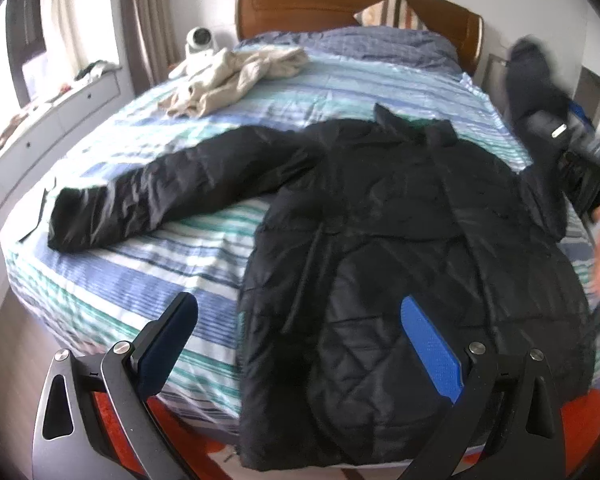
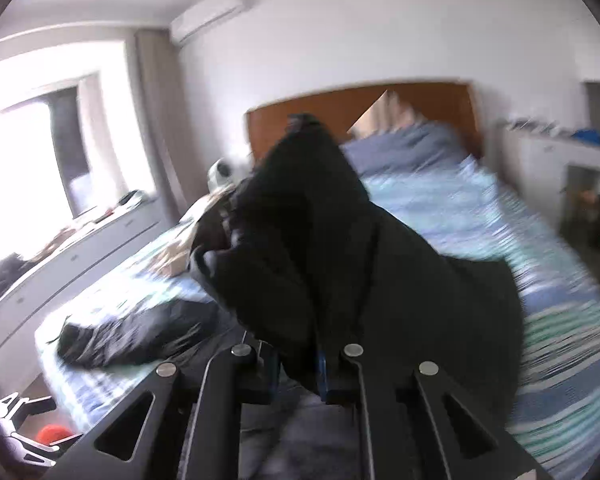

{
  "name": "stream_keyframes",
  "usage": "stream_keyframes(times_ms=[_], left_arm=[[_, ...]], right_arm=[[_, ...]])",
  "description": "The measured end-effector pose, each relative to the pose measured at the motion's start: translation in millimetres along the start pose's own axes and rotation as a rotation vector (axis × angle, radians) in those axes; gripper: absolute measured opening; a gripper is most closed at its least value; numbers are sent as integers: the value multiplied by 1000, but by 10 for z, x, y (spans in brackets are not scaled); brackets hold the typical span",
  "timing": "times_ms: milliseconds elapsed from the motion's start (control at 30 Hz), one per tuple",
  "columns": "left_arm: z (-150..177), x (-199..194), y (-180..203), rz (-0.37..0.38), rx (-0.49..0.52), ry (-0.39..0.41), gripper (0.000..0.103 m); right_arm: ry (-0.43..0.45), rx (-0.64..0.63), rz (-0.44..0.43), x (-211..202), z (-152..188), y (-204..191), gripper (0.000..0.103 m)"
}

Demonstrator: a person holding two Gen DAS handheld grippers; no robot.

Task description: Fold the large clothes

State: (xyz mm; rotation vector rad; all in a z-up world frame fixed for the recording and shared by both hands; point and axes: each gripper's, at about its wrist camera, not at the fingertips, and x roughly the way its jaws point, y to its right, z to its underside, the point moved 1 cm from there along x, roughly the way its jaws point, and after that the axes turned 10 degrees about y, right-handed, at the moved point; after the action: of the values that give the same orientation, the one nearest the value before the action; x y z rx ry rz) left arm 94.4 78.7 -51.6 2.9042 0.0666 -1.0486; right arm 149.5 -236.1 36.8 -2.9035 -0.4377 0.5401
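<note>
Pinching one black jacket sleeve [image 2: 300, 216], right gripper [image 2: 300, 372] lifts it above bed [image 2: 500, 216]. Left gripper [image 1: 300, 344] spread, empty, over hem of one black jacket [image 1: 400, 260]; other sleeve [image 1: 172, 188] flat to its left. One beige garment [image 1: 236, 76], one pillow [image 1: 392, 14] beyond.

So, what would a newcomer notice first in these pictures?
A black quilted jacket lies spread on the striped bed, one sleeve stretched toward the left edge. The right tongs are shut on its other sleeve, lifted above the bed. A beige garment sits crumpled near the headboard.
</note>
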Motion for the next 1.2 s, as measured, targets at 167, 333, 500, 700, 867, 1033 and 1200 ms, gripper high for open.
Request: stream_keyframes(times_ms=[167,333,500,700,867,1033,1200], left_arm=[[25,315,-163,136,-90,-92,101],[-138,708,127,333,-124,-149,101],[-433,1476,800,344,-1,-213,98],[-636,1932,1278,222,166,-189,11],[-1024,1754,946,149,119,-54,11],[-776,2116,658,80,89,-106,12],[-509,2242,625,60,114,-85,20]], right_arm=[[-199,167,-141,330,841,-202,72],[-150,161,-171,-535,1046,-135,72],[-133,73,-89,-1183,1124,260,72],[-106,69,89,-1363,921,853,71],[-149,-5,206,-1070,424,1430,41],[-161,144,205,-304,94,1962,38],[-370,283,190,782,589,2305,36]])
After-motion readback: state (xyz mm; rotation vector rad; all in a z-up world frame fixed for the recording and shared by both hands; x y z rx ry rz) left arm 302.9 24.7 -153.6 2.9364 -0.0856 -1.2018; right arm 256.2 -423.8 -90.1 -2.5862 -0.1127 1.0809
